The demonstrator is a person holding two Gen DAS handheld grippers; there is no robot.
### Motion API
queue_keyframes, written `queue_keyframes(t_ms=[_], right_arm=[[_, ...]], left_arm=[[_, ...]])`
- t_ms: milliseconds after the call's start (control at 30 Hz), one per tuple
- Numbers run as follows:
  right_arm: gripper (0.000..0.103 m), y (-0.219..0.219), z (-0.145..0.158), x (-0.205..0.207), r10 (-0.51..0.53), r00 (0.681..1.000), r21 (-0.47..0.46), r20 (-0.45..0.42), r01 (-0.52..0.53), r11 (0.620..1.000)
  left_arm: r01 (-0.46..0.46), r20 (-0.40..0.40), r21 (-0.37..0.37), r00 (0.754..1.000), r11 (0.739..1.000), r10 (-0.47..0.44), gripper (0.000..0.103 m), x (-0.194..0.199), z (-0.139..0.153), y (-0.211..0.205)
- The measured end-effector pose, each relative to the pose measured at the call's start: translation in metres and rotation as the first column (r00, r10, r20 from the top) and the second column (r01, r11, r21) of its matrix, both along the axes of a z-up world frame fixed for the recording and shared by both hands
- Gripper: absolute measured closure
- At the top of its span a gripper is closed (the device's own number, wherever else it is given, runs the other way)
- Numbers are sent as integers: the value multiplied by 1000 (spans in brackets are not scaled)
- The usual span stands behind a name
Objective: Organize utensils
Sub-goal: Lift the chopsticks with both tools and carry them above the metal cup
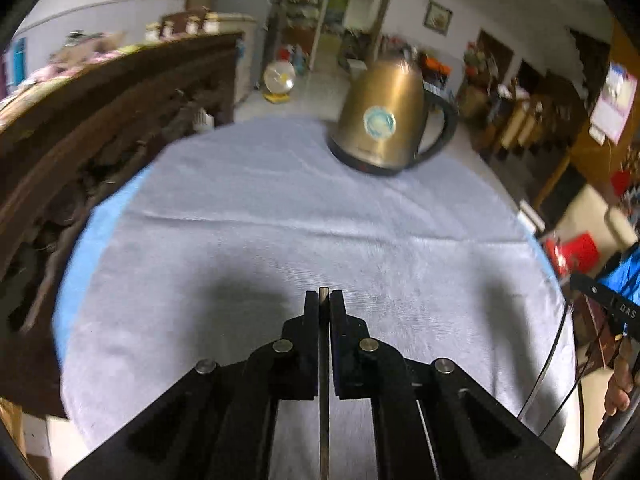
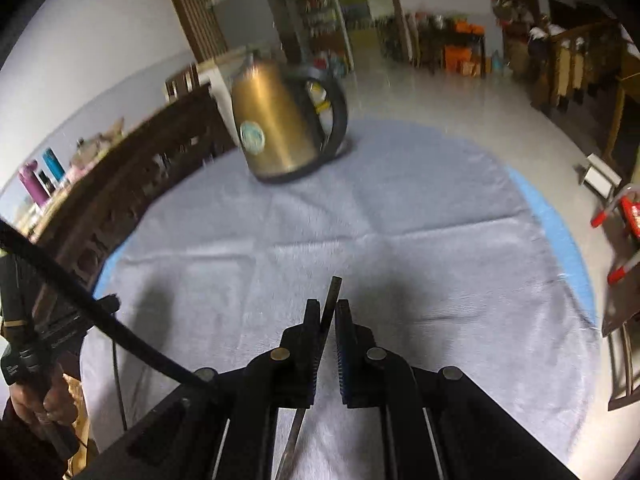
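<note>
In the left wrist view my left gripper (image 1: 324, 300) is shut on a thin flat metal utensil handle (image 1: 323, 360) that runs straight back between the pads, its end poking just past the fingertips. In the right wrist view my right gripper (image 2: 329, 308) is shut on another thin metal utensil handle (image 2: 331, 300), which leans slightly to the right and sticks out beyond the tips. Both grippers hang above a grey-blue cloth (image 1: 280, 208) on the table. The working ends of both utensils are hidden below the frames.
A brass-coloured electric kettle (image 1: 380, 120) with a black handle stands at the far side of the cloth (image 2: 400, 216), also seen as the kettle (image 2: 276, 128) in the right view. A dark carved wooden bench (image 1: 100, 120) borders the table's left. A hand (image 2: 36, 396) holds the other gripper's grip.
</note>
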State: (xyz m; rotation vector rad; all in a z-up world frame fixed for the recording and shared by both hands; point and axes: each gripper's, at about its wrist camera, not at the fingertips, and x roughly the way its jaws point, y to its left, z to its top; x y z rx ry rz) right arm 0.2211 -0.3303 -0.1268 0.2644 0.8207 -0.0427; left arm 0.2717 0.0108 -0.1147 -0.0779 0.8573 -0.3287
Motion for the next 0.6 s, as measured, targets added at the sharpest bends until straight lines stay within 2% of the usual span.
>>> queue_keyframes(t_ms=[267,433,600], right_arm=[[95,15,49,-85,-65,981,-67,180,78,995],[96,31,69,-136,-98,956,-82,278,125,989],[97,52,79,-170,-93,937,-125,338,143,982]], left_arm=[[-67,133,-86,988,994,79,98,-83,35,35],[-85,180,-118,978,989,106,98,-124,42,41],[-91,241,-136,963,987,122,98,-159,55,44]])
